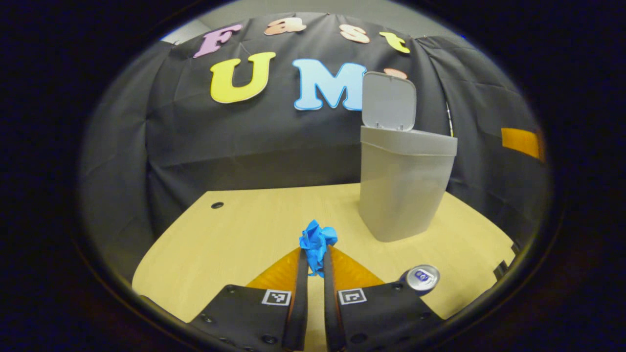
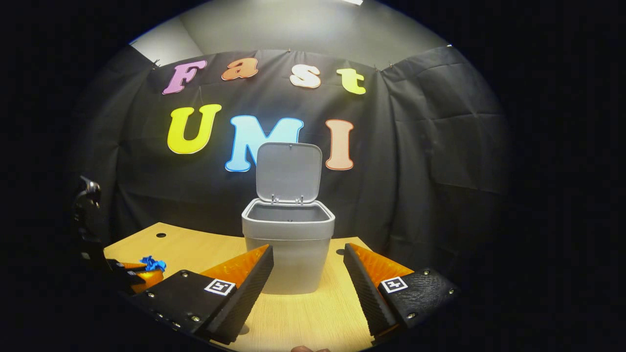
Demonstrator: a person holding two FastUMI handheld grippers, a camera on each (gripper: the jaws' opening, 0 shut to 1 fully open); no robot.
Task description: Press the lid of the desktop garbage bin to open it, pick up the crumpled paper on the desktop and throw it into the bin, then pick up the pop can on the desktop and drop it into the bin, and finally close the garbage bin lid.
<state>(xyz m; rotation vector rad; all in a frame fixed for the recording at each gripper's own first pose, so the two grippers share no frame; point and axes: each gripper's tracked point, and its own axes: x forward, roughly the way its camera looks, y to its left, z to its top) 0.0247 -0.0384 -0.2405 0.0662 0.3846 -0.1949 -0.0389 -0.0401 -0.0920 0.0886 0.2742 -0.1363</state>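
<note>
A grey desktop bin [image 1: 403, 188] stands on the wooden desk with its lid [image 1: 388, 101] raised upright. In the right gripper view the same bin [image 2: 288, 244] is straight ahead, its mouth open under the lid [image 2: 288, 171]. My left gripper [image 1: 315, 259] is shut on a blue crumpled paper [image 1: 317, 243], held just above the desk, left of and nearer than the bin. A pop can [image 1: 421, 279] stands on the desk to the right of that gripper. My right gripper [image 2: 308, 266] stands open in front of the bin, with nothing between its fingers. The left gripper with the paper [image 2: 152, 264] shows at its far left.
The desk [image 1: 234, 234] has a small round hole [image 1: 217, 205] near its back left corner. Black cloth walls close off the back and both sides. The desk's right edge lies just beyond the can.
</note>
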